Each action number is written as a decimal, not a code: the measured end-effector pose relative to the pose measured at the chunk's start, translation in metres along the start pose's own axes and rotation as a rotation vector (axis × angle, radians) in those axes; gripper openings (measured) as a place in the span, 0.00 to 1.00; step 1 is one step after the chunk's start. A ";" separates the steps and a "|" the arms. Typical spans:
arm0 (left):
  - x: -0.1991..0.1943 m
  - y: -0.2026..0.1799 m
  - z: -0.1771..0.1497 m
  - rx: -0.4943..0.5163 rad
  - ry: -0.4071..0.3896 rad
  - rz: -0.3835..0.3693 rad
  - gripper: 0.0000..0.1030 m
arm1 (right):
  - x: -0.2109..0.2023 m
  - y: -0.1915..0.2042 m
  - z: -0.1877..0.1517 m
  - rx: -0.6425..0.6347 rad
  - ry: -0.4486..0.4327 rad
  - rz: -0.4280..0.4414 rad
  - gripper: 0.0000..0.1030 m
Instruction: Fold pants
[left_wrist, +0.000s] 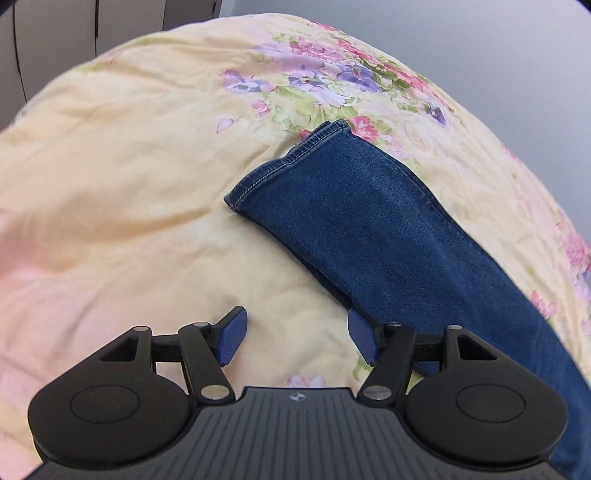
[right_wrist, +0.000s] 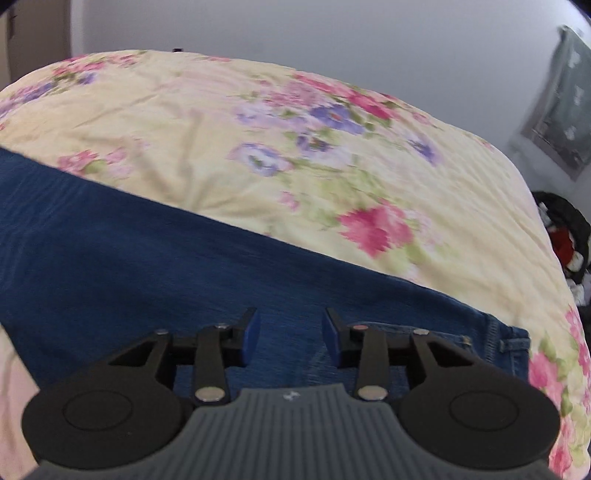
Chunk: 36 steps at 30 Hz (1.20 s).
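Blue denim pants (left_wrist: 373, 229) lie flat on a yellow floral bedspread (left_wrist: 122, 173). In the left wrist view the leg hems point up and left, one leg stacked on the other. My left gripper (left_wrist: 295, 336) is open and empty, hovering over the bedspread just left of the leg's lower edge. In the right wrist view the pants (right_wrist: 147, 258) stretch across the frame, with the waistband and a belt loop at the right. My right gripper (right_wrist: 290, 338) is open and empty, just above the denim near the waist.
The floral bedspread (right_wrist: 295, 147) covers the whole bed. A pale wall stands behind it. A dark pile of clothes (right_wrist: 565, 240) sits off the bed's right edge, and a grey hanging (right_wrist: 561, 107) is on the wall above it.
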<state>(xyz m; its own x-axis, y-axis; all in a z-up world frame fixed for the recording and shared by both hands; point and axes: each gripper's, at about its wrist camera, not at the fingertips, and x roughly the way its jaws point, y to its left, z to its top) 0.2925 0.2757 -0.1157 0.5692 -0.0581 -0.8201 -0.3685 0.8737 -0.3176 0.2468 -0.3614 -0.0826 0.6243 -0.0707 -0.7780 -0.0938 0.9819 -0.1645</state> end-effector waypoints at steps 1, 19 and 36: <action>0.000 0.004 0.000 -0.027 -0.001 -0.025 0.72 | 0.000 0.017 0.004 -0.027 0.000 0.017 0.32; 0.049 0.046 0.024 -0.258 -0.061 -0.268 0.66 | 0.052 0.143 0.052 -0.141 0.006 0.128 0.33; 0.053 0.007 0.036 -0.097 -0.198 -0.066 0.15 | 0.130 0.171 0.113 0.058 0.079 0.201 0.00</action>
<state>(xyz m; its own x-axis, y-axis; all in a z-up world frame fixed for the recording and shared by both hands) 0.3462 0.2965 -0.1442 0.7240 -0.0089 -0.6898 -0.3893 0.8202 -0.4192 0.3996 -0.1826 -0.1430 0.5350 0.1163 -0.8368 -0.1642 0.9859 0.0320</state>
